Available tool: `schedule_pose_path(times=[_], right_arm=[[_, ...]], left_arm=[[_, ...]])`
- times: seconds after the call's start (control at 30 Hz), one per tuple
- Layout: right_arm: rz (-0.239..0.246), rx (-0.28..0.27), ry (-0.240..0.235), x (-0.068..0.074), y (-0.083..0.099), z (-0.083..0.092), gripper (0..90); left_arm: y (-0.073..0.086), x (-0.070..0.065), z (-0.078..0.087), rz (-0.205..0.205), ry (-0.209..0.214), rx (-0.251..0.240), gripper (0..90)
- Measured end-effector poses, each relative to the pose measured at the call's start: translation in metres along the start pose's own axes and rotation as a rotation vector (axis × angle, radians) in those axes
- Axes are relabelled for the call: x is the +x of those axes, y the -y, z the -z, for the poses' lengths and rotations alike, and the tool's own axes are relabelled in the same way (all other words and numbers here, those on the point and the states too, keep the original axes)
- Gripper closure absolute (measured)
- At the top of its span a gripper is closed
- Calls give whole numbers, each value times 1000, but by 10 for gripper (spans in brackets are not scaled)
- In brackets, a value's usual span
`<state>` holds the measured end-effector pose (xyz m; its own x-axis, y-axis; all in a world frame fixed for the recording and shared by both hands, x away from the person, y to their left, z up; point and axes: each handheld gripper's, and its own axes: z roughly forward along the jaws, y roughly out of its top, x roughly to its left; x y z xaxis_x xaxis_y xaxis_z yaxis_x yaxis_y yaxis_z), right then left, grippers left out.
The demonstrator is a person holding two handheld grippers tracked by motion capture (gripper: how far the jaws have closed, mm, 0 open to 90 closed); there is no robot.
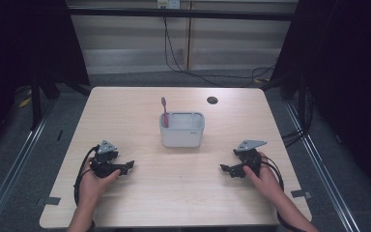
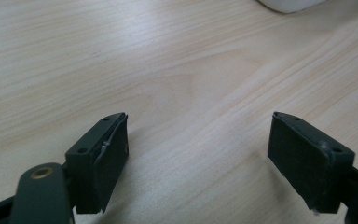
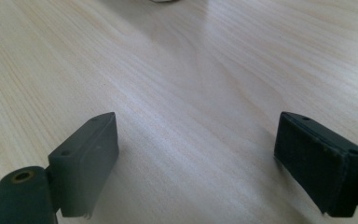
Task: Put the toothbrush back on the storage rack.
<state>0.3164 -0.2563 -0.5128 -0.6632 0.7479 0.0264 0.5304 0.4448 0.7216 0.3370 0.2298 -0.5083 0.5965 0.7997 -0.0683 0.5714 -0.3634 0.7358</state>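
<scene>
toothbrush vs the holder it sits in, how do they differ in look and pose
The toothbrush is red and thin; the holder is pale grey, wide and boxy. The toothbrush stands upright at the holder's left end, its head above the rim; the holder sits flat on the table. Both sit mid-table, apart from each open tool.

hand-held gripper (image 1: pixel 128 167): 2 | toothbrush (image 1: pixel 164 112): 1 | holder box (image 1: pixel 182 131): 1 | table (image 1: pixel 183 193): 1

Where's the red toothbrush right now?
High view: the red toothbrush stands upright in the left end of the grey holder at mid-table, beyond and between the two tongs.
</scene>
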Motion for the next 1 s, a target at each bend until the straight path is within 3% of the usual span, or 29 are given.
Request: schedule_pose_path(times=[0.13, 0.23, 0.47, 0.63, 1.0], right_arm=[[0, 0, 0, 0, 0, 0, 132], [0, 1, 0, 0, 0, 0, 132], [0, 1, 0, 0, 0, 0, 132], [0, 1, 0, 0, 0, 0, 132], [0, 0, 1, 0, 0, 0, 132]], left_arm=[[1, 0, -1, 2, -1, -7, 185], [0, -1, -2, -30, -8, 6, 169], [-1, -3, -3, -55, -22, 17, 151], [-1, -3, -5, -32, -39, 27, 110], [-2, -3, -6, -35, -40, 38, 60]])
